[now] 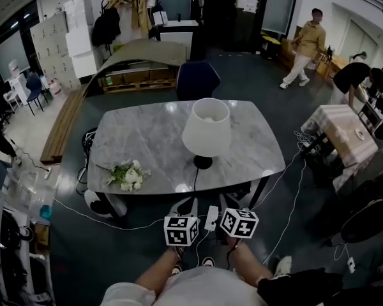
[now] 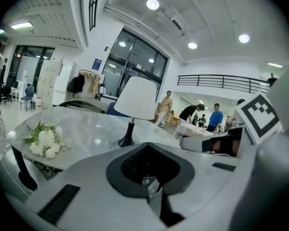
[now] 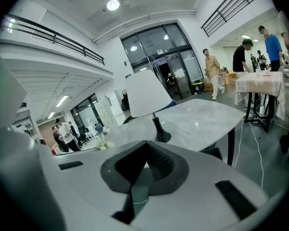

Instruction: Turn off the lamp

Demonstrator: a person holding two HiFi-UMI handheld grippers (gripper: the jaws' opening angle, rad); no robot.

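A lamp with a white shade [image 1: 205, 129] and a black base [image 1: 203, 162] stands near the front edge of the grey marble table [image 1: 147, 139]. Its black cord [image 1: 195, 182] drops over that edge. My left gripper [image 1: 186, 206] and right gripper [image 1: 230, 203] hang side by side in front of the table, below the lamp and apart from it. In the left gripper view the lamp [image 2: 137, 97] is ahead, beyond the left gripper [image 2: 149, 179], whose jaws are shut and empty. In the right gripper view the lamp [image 3: 147, 96] is ahead too, and the right gripper [image 3: 139, 177] looks shut with nothing in it.
A bunch of white flowers [image 1: 127, 174] lies on the table's front left. A small white box [image 1: 211, 217] on a cable lies on the floor between the grippers. A blue chair [image 1: 196, 80] stands behind the table. A cloth-covered table [image 1: 341, 132] and several people are at the right.
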